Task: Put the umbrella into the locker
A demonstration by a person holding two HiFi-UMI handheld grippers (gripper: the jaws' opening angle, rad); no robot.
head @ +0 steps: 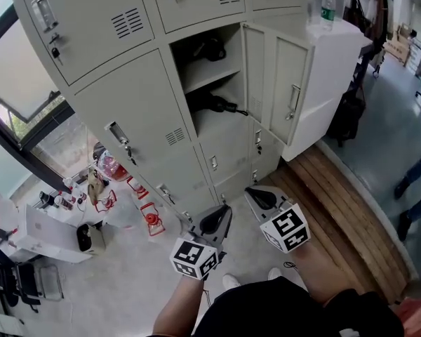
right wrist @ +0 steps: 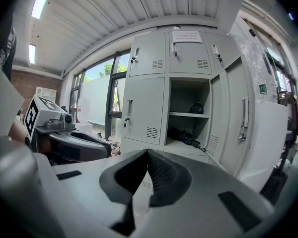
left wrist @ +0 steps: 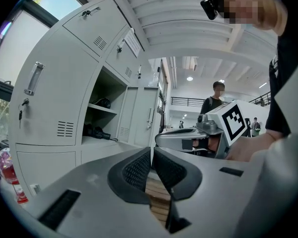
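The black folded umbrella [head: 219, 104] lies on the lower shelf of the open grey locker [head: 217, 76], whose door [head: 289, 97] stands swung out to the right. It shows too in the left gripper view as the umbrella [left wrist: 96, 132] and in the right gripper view as the umbrella [right wrist: 185, 137]. A dark item [head: 210, 48] sits on the shelf above. Both grippers hang low in front of the lockers, away from the shelf. My left gripper [head: 217, 221] is shut with nothing in it, pads touching [left wrist: 139, 168]. Beside it, my right gripper [head: 260, 197] is shut and empty too.
A plastic bottle [head: 328, 8] stands on a white cabinet [head: 337, 69] right of the open door. Red-labelled bottles and clutter [head: 150, 220] lie on the floor at the left. A wooden floor strip [head: 340, 213] runs to the right, where people's legs [head: 414, 181] show.
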